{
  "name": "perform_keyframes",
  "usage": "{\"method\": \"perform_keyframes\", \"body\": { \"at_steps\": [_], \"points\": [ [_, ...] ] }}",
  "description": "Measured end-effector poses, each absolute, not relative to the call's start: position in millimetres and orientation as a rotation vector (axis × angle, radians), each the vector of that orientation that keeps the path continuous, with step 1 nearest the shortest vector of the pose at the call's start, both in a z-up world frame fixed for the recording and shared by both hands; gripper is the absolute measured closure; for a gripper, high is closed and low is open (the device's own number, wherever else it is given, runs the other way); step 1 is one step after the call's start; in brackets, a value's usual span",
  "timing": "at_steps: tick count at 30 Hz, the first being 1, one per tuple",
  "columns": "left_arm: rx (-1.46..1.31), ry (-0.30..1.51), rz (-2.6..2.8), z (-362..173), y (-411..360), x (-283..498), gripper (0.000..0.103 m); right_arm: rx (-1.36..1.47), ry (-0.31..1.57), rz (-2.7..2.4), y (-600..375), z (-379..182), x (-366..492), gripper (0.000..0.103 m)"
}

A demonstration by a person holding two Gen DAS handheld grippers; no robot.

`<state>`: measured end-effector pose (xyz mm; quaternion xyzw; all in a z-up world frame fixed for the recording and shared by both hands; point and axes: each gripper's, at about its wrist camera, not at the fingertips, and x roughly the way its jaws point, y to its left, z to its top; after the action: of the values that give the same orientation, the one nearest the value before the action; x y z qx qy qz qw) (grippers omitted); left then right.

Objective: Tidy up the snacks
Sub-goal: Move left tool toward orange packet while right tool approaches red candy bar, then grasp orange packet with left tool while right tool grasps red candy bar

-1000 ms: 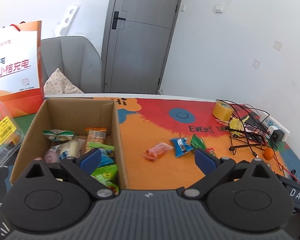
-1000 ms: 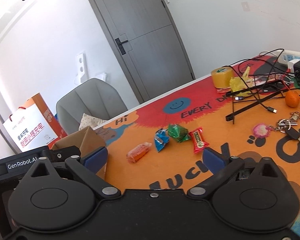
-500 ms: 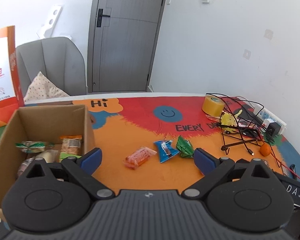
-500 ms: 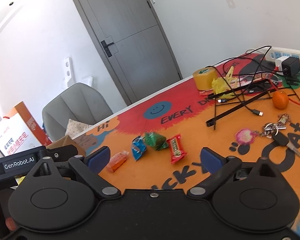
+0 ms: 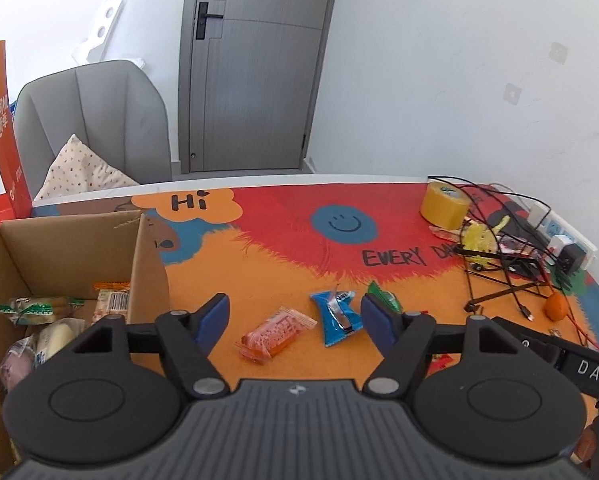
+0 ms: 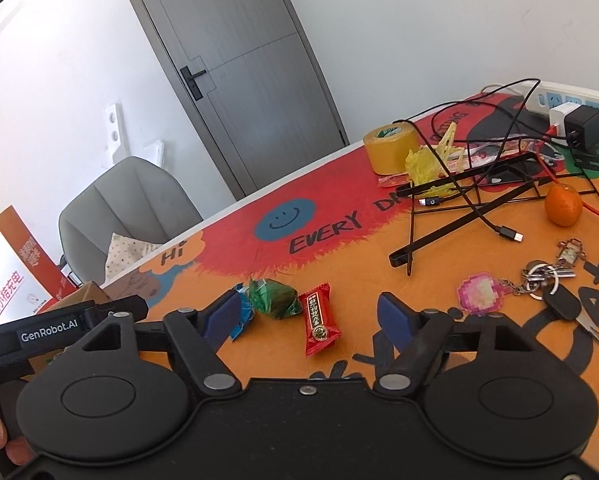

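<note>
In the left wrist view, a cardboard box (image 5: 147,256) fills the lower left, with several wrapped snacks (image 5: 31,306) inside it. To its right, 3 loose packets lie in a row on the table mat (image 5: 267,264): a wafer packet (image 5: 277,334), a twist-wrapped candy (image 5: 337,318) and a crumpled packet (image 5: 383,296) furthest right. A tape roll (image 5: 445,204) stands at the upper right, with a wire stand (image 5: 499,280) in front of it and a tangerine (image 5: 557,308) right of that. A chair (image 5: 95,120) sits behind the table's far edge, upper left. In the right wrist view, a candy bar (image 6: 319,320) lies right of the crumpled packet, and keys (image 6: 547,284) lie at right.
</note>
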<state>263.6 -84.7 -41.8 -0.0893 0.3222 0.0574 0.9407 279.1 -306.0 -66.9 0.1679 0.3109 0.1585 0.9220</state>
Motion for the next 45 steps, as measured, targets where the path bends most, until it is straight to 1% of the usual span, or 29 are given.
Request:
{"method": "perform_keyframes", "body": {
  "at_steps": [3,6,8,12,23,28,29,30,31,32,33,34,35,41,45],
  "points": [
    [-0.172,0.675,0.12,-46,-86,274,0.034,0.338,0.66,0.325,-303,-71,290,0.037],
    [-0.163,0.693,0.128,-53,-87,284,0.034,0.331,0.672,0.329,-299,-74,298,0.038],
    [-0.16,0.717,0.136,-60,-88,292,0.038,0.328,0.681,0.33,-296,-77,303,0.039],
    [-0.15,0.753,0.163,-73,-89,307,0.04,0.33,0.706,0.335,-290,-84,313,0.041],
    [-0.124,0.816,0.234,-99,-88,332,0.041,0.284,0.758,0.33,-277,-104,332,0.045],
    [-0.125,0.837,0.241,-109,-86,339,0.041,0.244,0.78,0.324,-268,-111,339,0.05],
    [-0.124,0.837,0.243,-111,-85,339,0.041,0.239,0.785,0.322,-267,-113,340,0.053],
    [-0.132,0.843,0.233,-112,-84,340,0.043,0.233,0.791,0.32,-266,-115,341,0.057],
    [-0.146,0.853,0.224,-113,-83,340,0.05,0.224,0.782,0.317,-265,-116,340,0.058],
    [-0.153,0.859,0.221,-114,-82,340,0.057,0.206,0.778,0.314,-263,-116,340,0.066],
    [-0.14,0.858,0.227,-113,-83,340,0.061,0.187,0.774,0.309,-261,-117,339,0.072],
    [-0.134,0.859,0.223,-114,-84,339,0.067,0.178,0.774,0.31,-261,-117,339,0.074],
    [-0.134,0.858,0.216,-114,-84,337,0.069,0.177,0.777,0.315,-261,-117,338,0.078],
    [-0.161,0.871,0.18,-112,-84,327,0.069,0.182,0.778,0.316,-262,-117,328,0.078],
    [-0.181,0.871,0.159,-107,-85,316,0.063,0.184,0.786,0.313,-262,-115,322,0.077]
  ]
}}
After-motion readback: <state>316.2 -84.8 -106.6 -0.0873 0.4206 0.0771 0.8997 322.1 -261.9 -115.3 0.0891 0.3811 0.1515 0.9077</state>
